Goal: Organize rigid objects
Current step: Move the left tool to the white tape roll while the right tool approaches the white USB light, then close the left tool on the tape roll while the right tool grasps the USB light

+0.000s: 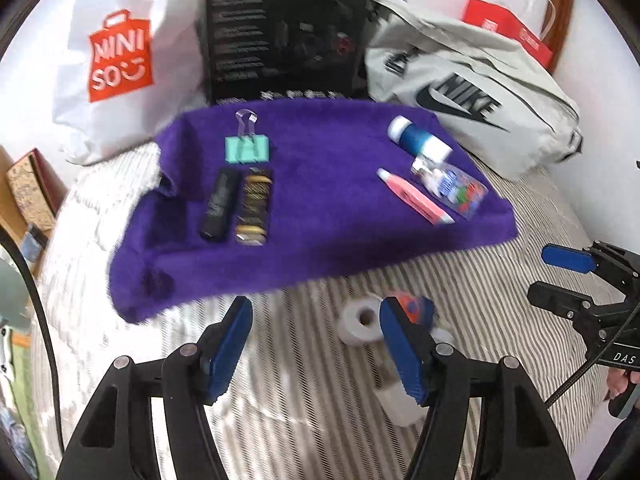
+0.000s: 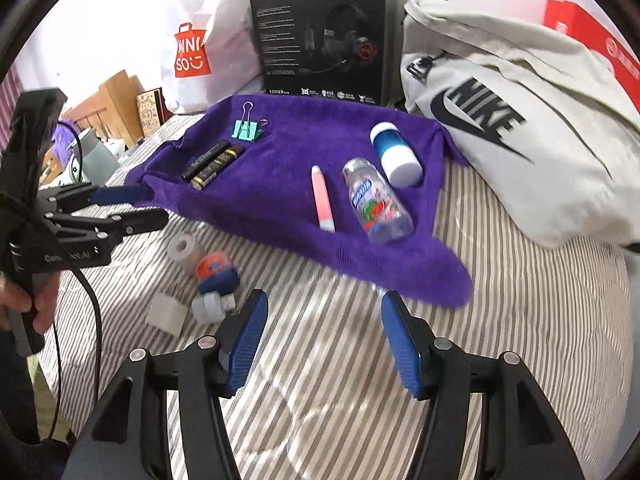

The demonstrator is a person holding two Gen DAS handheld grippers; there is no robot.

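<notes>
Holding both tools above the striped bedcover, I have the left gripper (image 1: 316,344) and the right gripper (image 2: 324,340) spread apart with nothing between the pads. Ahead of them, the purple towel (image 2: 280,184) already carries a teal binder clip (image 2: 248,130), two dark tubes (image 2: 212,164), a pink marker (image 2: 323,200), a clear bottle (image 2: 376,204) and a blue-and-white jar (image 2: 396,152). Beside my left tool's right finger, a white tape roll (image 1: 360,320), an orange-and-blue piece (image 1: 412,306) and white blocks (image 2: 166,314) are unsorted, so I judge it over halfway.
</notes>
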